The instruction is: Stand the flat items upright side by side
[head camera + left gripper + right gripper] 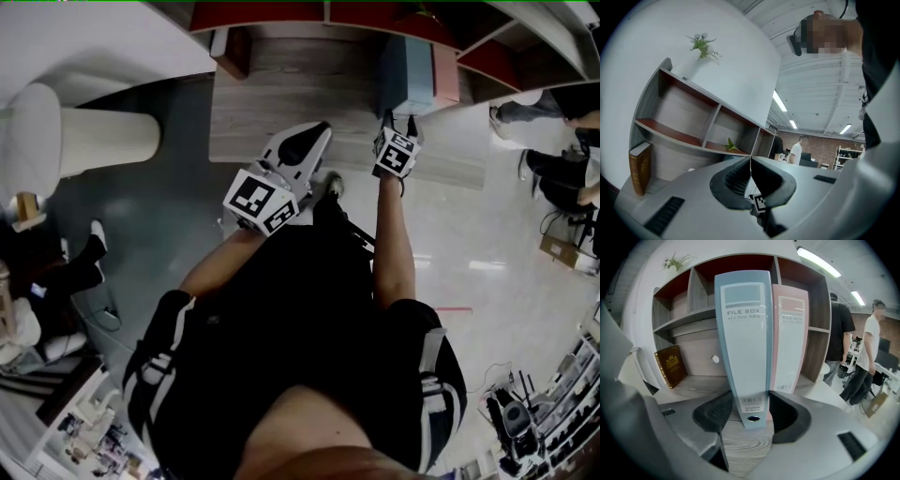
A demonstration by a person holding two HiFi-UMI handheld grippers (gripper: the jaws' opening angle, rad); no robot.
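Two file boxes stand upright side by side on the wooden shelf board [745,446], a blue one [745,343] and, touching its right side, a pink one [791,348]. My right gripper [747,401] is open, its jaws straddling the foot of the blue box's spine with slim gaps on both sides. From the head view, the blue box [405,73] and pink box [444,75] stand just beyond the right gripper [400,120]. My left gripper [317,131] is held to their left, shut with nothing in it. In its own view the left gripper [751,161] points at the shelf unit.
A brown book [671,365] leans in the lower left of the shelf unit, and shows as the brown book [639,168] in the left gripper view. A small plant [704,46] sits on top. People [872,348] stand at the right. A white pedestal [103,141] lies left.
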